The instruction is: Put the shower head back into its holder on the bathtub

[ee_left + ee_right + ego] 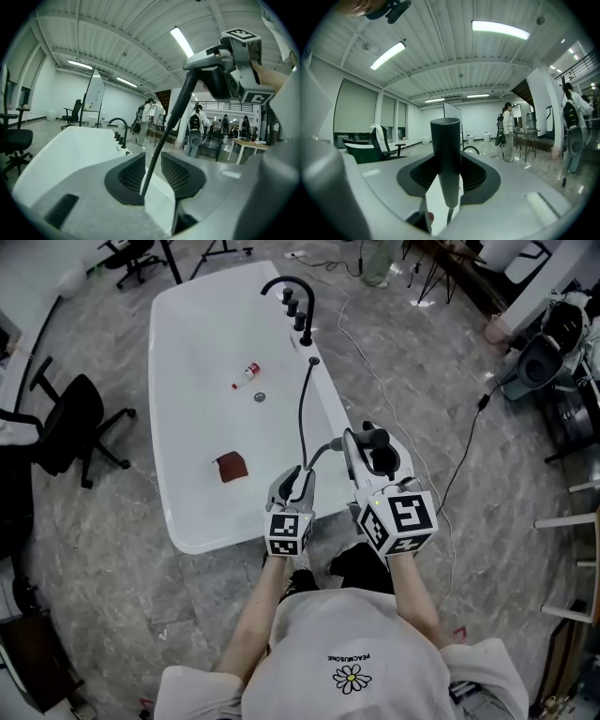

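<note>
Shower head (445, 154) out of holder, raised beside near corner of bathtub (187, 512). Right gripper (367, 451) clamped on its handle. Left gripper (150, 174) jaws apart, hose (302, 413) running loose between pads, not pinched. Judged early stage: carry to faucet (298, 298) end and seating in holder remain.

White daisy-print T-shirt (375, 638); the grey left hand-held gripper (304, 472) and right hand-held gripper (366, 437) carry black-and-white marker cubes (289, 532).
</note>
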